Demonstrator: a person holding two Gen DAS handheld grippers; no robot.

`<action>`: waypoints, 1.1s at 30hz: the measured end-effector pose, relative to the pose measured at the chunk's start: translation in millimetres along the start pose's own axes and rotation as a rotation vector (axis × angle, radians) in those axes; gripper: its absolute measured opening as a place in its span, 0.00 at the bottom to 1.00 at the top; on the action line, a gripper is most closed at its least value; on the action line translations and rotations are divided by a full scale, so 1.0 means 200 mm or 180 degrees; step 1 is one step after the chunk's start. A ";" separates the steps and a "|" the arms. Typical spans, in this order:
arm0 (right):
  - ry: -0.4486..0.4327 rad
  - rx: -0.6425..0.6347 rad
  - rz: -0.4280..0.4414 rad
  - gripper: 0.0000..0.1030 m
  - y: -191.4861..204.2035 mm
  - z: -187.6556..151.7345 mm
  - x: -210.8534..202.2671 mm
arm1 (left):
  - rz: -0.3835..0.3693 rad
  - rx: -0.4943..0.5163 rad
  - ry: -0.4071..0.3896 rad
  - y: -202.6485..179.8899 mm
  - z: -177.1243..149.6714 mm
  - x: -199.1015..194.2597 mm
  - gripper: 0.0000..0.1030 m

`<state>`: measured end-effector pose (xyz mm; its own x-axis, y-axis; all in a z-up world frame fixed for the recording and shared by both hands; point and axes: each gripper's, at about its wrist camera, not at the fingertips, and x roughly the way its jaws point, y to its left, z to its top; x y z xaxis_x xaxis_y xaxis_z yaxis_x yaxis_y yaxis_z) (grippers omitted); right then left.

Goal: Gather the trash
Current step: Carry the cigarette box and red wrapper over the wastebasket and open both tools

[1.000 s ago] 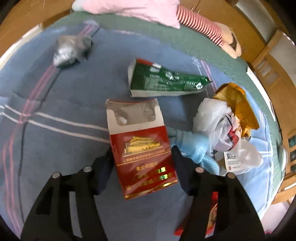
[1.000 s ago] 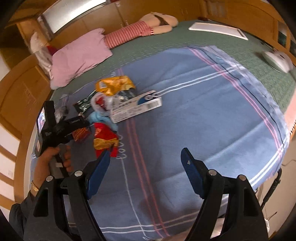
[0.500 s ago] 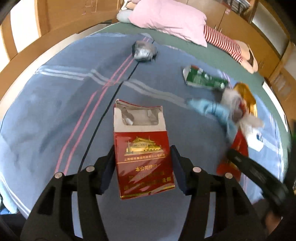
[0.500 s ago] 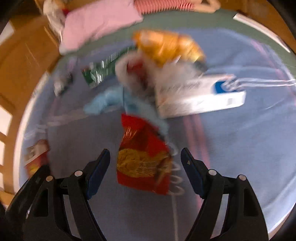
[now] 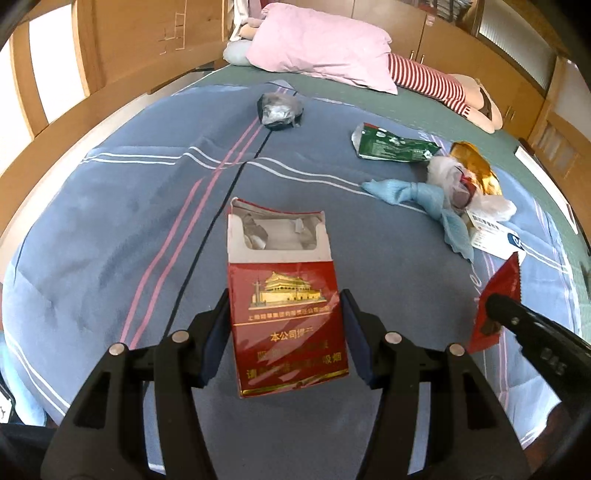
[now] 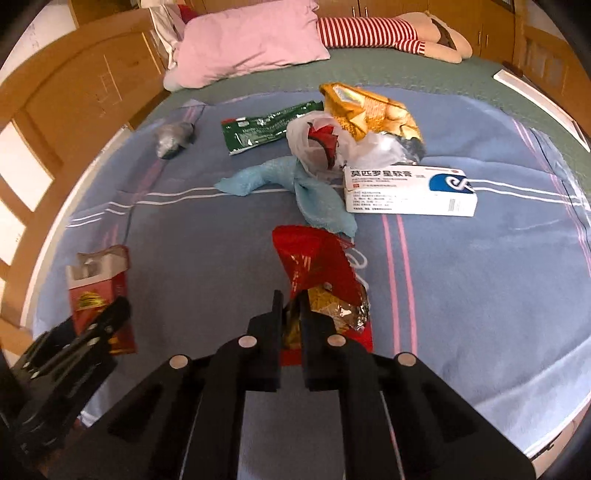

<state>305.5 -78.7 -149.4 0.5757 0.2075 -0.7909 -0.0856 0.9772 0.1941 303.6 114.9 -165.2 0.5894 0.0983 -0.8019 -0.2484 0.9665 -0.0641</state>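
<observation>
My left gripper (image 5: pixel 283 306) is shut on a red cigarette pack (image 5: pixel 284 280) with its torn top open, held above the blue blanket (image 5: pixel 110 229). In the right wrist view my right gripper (image 6: pixel 290 306) is shut on a crumpled red snack wrapper (image 6: pixel 317 266), with the left gripper and the cigarette pack (image 6: pixel 96 280) at the far left. More trash lies beyond: a green wrapper (image 6: pixel 266 125), a gold bag (image 6: pixel 369 110), a white plastic bag (image 6: pixel 325 147), a light blue tissue (image 6: pixel 314 192), a white medicine box (image 6: pixel 406 188) and a grey crumpled wad (image 6: pixel 171 138).
A pink pillow (image 6: pixel 251 48) and a doll in red-striped cloth (image 6: pixel 369 29) lie at the head of the bed on the green sheet (image 6: pixel 424 74). Wooden bed frame and cabinets (image 5: pixel 110 55) run along the left. The blanket's edge drops off at the right.
My left gripper has carried the cigarette pack up and away from the trash pile. My right gripper swung over to the red wrapper and its jaws closed on it.
</observation>
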 end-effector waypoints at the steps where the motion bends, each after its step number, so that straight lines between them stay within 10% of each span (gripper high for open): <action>1: -0.0023 0.0011 0.0018 0.08 0.00 -0.02 -0.03 | -0.0010 0.0005 -0.0014 0.00 -0.01 -0.01 0.56; 16: -0.0636 -0.0072 -0.0167 0.08 -0.08 -0.34 -0.68 | -0.0172 0.0546 -0.0772 -0.13 -0.21 -0.43 0.56; 25: -0.0808 -0.0108 -0.0209 0.08 -0.23 -0.61 -1.08 | -0.0771 0.0713 -0.0823 -0.27 -0.41 -0.89 0.56; 33: -0.0454 -0.0126 -0.0232 0.08 -0.34 -0.88 -1.15 | -0.0860 0.0831 -0.0818 -0.34 -0.58 -1.06 0.56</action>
<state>35.7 -184.5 -81.8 0.6910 0.1305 -0.7110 -0.0698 0.9910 0.1141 105.4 1.3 -59.4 0.7863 -0.1418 -0.6013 0.1231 0.9897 -0.0724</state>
